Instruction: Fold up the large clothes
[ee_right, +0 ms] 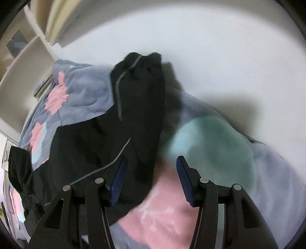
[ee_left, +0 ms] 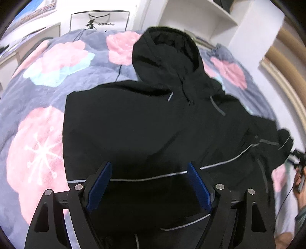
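Observation:
A large black hooded jacket [ee_left: 145, 122] with thin grey reflective stripes lies spread on a flowered blanket [ee_left: 57, 63], hood [ee_left: 164, 51] at the far end. My left gripper [ee_left: 149, 168] is open and empty, hovering over the jacket's lower body. In the right wrist view the jacket's sleeve [ee_right: 141, 99] stretches away toward the wall, its cuff at the far end. My right gripper [ee_right: 151, 162] is open and empty, just above the near end of that sleeve, where it meets the jacket body [ee_right: 80, 145].
The blanket [ee_right: 210, 145] is grey-blue with pink and teal flowers and covers a bed. A white wall [ee_right: 210, 57] runs close behind the sleeve. White shelves [ee_left: 200, 17] and a white bag [ee_left: 99, 21] stand past the bed's far end. The other gripper [ee_left: 298, 162] shows at the right edge.

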Tool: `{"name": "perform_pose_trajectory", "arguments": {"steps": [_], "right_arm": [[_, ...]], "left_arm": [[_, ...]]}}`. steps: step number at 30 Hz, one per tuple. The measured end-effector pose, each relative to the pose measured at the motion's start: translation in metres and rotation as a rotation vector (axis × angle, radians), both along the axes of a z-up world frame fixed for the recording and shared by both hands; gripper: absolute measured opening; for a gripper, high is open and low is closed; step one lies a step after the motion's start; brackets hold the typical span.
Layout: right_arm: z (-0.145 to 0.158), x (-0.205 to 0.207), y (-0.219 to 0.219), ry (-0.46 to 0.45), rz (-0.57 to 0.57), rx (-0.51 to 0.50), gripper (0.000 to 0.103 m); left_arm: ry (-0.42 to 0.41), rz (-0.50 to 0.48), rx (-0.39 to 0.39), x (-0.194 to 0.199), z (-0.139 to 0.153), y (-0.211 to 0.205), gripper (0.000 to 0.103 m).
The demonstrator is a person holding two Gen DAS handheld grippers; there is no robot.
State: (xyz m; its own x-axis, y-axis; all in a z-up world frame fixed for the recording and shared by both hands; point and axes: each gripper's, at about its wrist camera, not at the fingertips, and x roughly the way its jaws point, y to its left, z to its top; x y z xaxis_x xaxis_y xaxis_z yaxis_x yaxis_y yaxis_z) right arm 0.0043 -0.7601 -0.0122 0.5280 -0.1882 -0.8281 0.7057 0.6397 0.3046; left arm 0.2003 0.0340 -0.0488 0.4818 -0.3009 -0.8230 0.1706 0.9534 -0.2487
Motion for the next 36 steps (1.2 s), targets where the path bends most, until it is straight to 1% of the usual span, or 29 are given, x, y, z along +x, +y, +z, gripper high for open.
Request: {"name": "perform_pose_trajectory", "arguments": {"steps": [4,6,7,8,9,10,12,14,15,18,19,21,22,23,26,27,28,29,30,31,34,35,36], "right_arm": [[-0.01,0.018,-0.017,-0.015,-0.011,0.012,0.057],[-0.015,0.032,-0.021,0.008,0.0,0.029,0.057],[-0.018,0.039,-0.02,0.013,0.012,0.039,0.052],[-0.017,0.045,-0.016,0.016,0.03,0.042,0.026],[-0.013,0.051,-0.008,0.015,0.05,0.031,0.015],[-0.007,0.053,-0.001,0.014,0.061,0.009,0.014],[0.016,0.062,0.03,0.002,0.122,-0.072,0.011],[0.04,0.069,0.065,-0.024,0.192,-0.126,0.011],[0.056,0.074,0.089,-0.041,0.234,-0.162,0.011],[0.094,0.084,0.155,-0.1,0.346,-0.232,0.011],[0.102,0.087,0.171,-0.115,0.376,-0.245,0.011],[0.128,0.095,0.226,-0.17,0.47,-0.277,0.011],[0.135,0.095,0.244,-0.187,0.503,-0.281,0.011],[0.146,0.098,0.272,-0.212,0.557,-0.287,0.011],[0.165,0.101,0.352,-0.265,0.707,-0.292,0.011],[0.166,0.104,0.385,-0.271,0.769,-0.278,0.011],[0.164,0.105,0.404,-0.268,0.801,-0.271,0.011],[0.158,0.107,0.435,-0.256,0.849,-0.272,0.011],[0.149,0.109,0.466,-0.236,0.893,-0.291,0.011],[0.142,0.109,0.485,-0.22,0.92,-0.306,0.011],[0.099,0.118,0.548,-0.124,0.998,-0.31,0.011],[0.079,0.122,0.567,-0.08,1.018,-0.325,0.012],[0.057,0.124,0.587,-0.027,1.036,-0.361,0.012]], "left_arm": [[0.002,-0.016,0.025,0.0,-0.005,-0.006,0.082],[0.002,-0.021,0.033,0.0,-0.007,-0.007,0.082],[0.0,-0.022,0.032,0.0,-0.007,-0.008,0.082],[-0.002,-0.024,0.03,0.0,-0.007,-0.008,0.082],[-0.005,-0.024,0.03,0.0,-0.006,-0.008,0.082],[-0.01,-0.023,0.03,0.001,-0.006,-0.008,0.082],[-0.02,-0.017,0.014,0.003,-0.002,-0.004,0.082],[-0.027,-0.007,-0.013,0.003,0.002,0.001,0.082],[-0.032,-0.001,-0.026,0.003,0.005,0.004,0.082],[-0.051,0.018,-0.063,0.003,0.015,0.013,0.082],[-0.056,0.024,-0.074,0.002,0.018,0.015,0.082],[-0.078,0.034,-0.1,0.0,0.028,0.022,0.082],[-0.089,0.038,-0.106,-0.001,0.032,0.025,0.082],[-0.104,0.044,-0.113,-0.002,0.037,0.029,0.082],[-0.137,0.064,-0.126,-0.004,0.051,0.04,0.082],[-0.146,0.074,-0.115,-0.005,0.055,0.043,0.082],[-0.161,0.092,-0.095,-0.006,0.06,0.048,0.082],[-0.175,0.109,-0.081,-0.007,0.064,0.054,0.082],[-0.188,0.124,-0.075,-0.008,0.069,0.06,0.082],[-0.196,0.136,-0.08,-0.01,0.073,0.068,0.082],[-0.199,0.157,-0.128,-0.012,0.078,0.086,0.082],[-0.198,0.165,-0.14,-0.012,0.077,0.091,0.082],[-0.196,0.172,-0.149,-0.011,0.076,0.095,0.082]]}}
